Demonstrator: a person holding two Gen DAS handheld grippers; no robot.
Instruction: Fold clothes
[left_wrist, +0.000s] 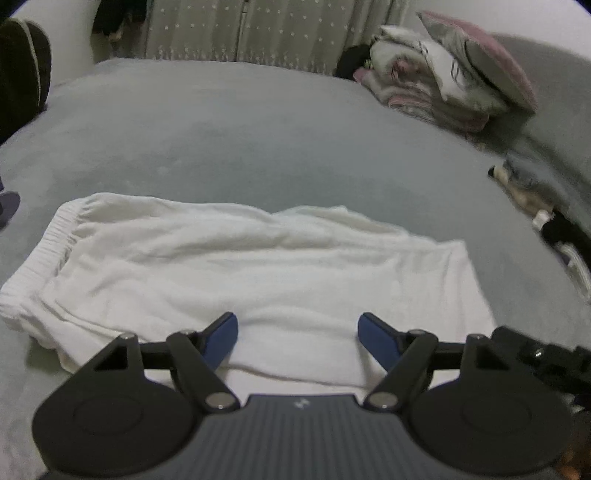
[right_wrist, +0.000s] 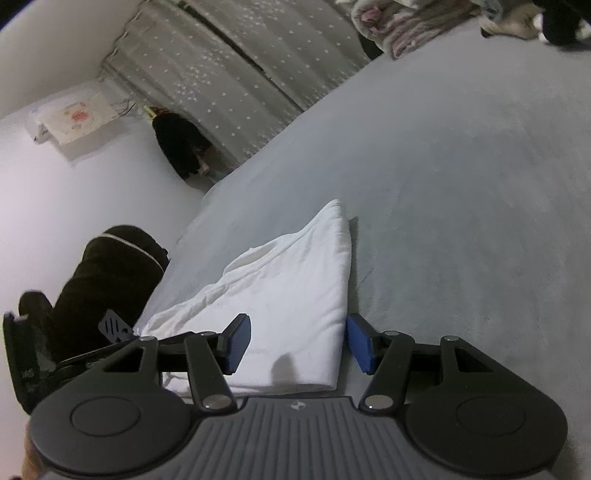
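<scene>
White shorts (left_wrist: 236, 269) lie flat on the grey bed (left_wrist: 258, 140), their ribbed waistband (left_wrist: 40, 254) at the left. My left gripper (left_wrist: 297, 338) hovers open over the shorts' near edge, nothing between its blue pads (left_wrist: 223, 338). In the right wrist view the same white shorts (right_wrist: 291, 295) show from the leg end, folded double with a crisp edge on the right. My right gripper (right_wrist: 299, 343) is open and straddles that near corner, the cloth between its pads but not pinched. The other gripper's black body (right_wrist: 33, 354) shows at the left.
A heap of folded blankets and a pink-grey pillow (left_wrist: 458, 70) sits at the bed's far right. Dark and pale clothes (left_wrist: 546, 221) lie along the right edge. A dark garment (left_wrist: 22, 70) hangs at the left. Star-patterned curtains (right_wrist: 236, 74) close off the far side.
</scene>
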